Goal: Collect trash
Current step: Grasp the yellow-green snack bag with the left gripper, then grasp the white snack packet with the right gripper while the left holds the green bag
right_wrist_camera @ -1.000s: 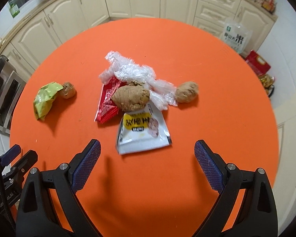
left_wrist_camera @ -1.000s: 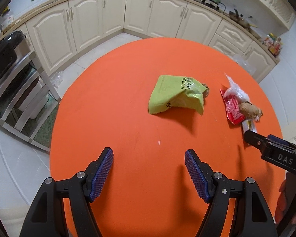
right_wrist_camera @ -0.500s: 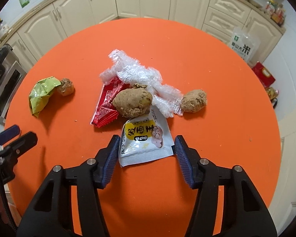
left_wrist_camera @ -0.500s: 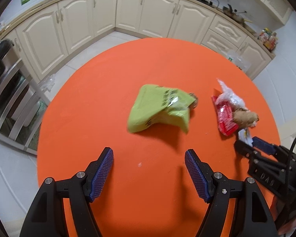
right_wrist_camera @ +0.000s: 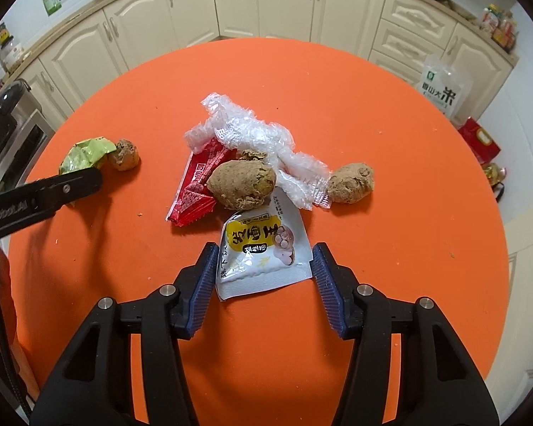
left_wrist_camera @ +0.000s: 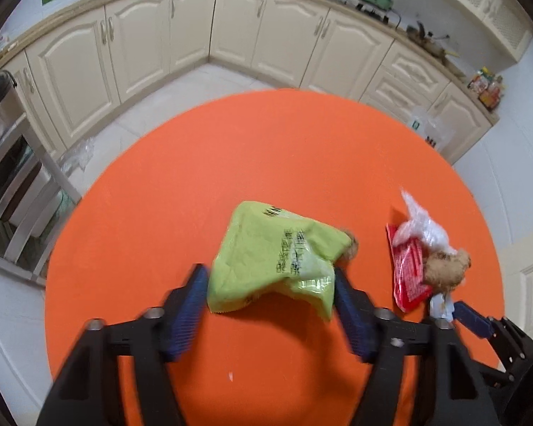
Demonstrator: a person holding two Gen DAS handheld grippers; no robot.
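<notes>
- We worked over the round orange desk (right_wrist_camera: pixel 373 106), where the trash lay in two groups: a central heap and a green wrapper off to the left.
- The left claw (left_wrist_camera: pixel 270 285) stood part open, its blue pads at either side of the green wrapper (left_wrist_camera: pixel 273 259); the view was blurred, and we could not tell whether the pads touched it.
- The right claw (right_wrist_camera: pixel 264 271) stood part open astride the near edge of the white packet (right_wrist_camera: pixel 263 252), with both pads just beside its side edges and no grip yet made.
- The packet's far end lay under a brown lump (right_wrist_camera: pixel 243 184), beside a red wrapper (right_wrist_camera: pixel 199 184) and clear film (right_wrist_camera: pixel 256 138). A second lump (right_wrist_camera: pixel 351 183) lay to the right.
- We judged the sound method to be: close both claws squarely on the flat foil, low to the desk, then draw the packet out slowly so the lump rolled off without scattering.
</notes>
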